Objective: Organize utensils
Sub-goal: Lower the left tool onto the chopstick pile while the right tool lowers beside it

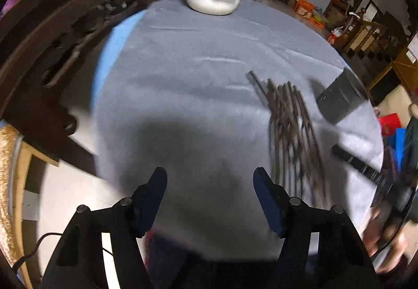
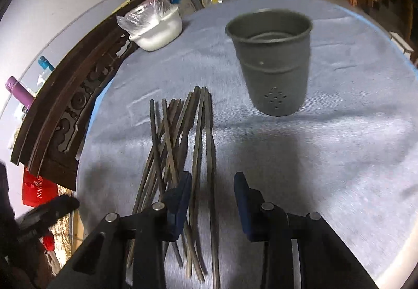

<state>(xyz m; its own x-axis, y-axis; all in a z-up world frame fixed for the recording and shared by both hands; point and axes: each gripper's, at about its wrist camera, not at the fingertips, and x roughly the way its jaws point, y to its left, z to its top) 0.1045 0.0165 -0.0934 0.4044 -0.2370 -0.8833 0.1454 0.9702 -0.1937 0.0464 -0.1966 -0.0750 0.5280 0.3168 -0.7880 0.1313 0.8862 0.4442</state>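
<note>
While the left tool is held with jaws apart and empty over the grey-clothed tabletop, chopsticks are seen scattered to its right. From the right wrist, the right tool is shown parted above the chopsticks, near and left of the grey holder cup, clamped on nothing.

A loose bundle of dark, slender chopsticks lies flat on the grey-blue cloth of the desk, the sticks crossing one another and fanning apart toward their far ends. Just beside them, to the right in the right wrist view, stands an upright dark grey holder cup (open-topped, with a small cluster of holes low on its wall), apart from the sticks.
</note>
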